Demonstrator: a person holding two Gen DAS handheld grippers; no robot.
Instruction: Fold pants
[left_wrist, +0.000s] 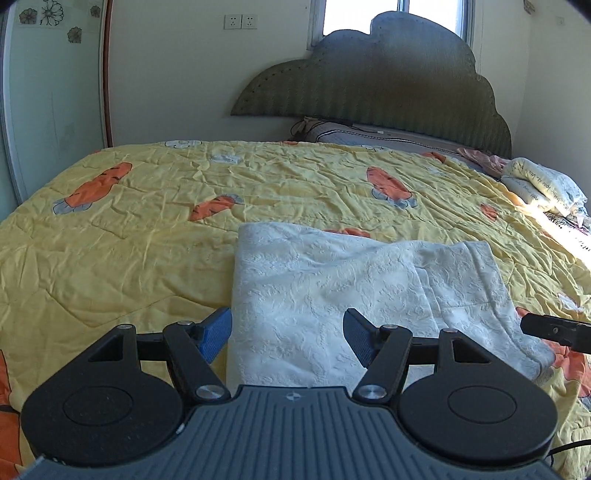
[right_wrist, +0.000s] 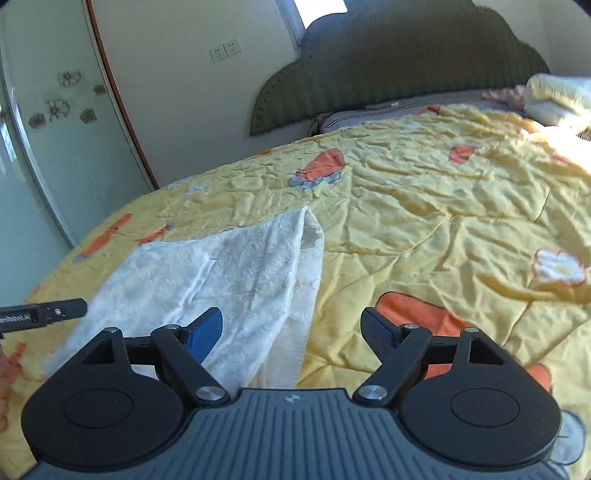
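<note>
The white textured pants lie folded on the yellow carrot-print quilt of the bed, their long axis running from the near edge away toward the green headboard, one layer lapping askew toward the right. The left gripper points forward and downward over the near end of the pants, jaws released with cloth below the gap but nothing pinched. The right gripper tilts down likewise, jaws spread wide and empty, its left finger over the right edge of the pants, its right finger over bare quilt.
</note>
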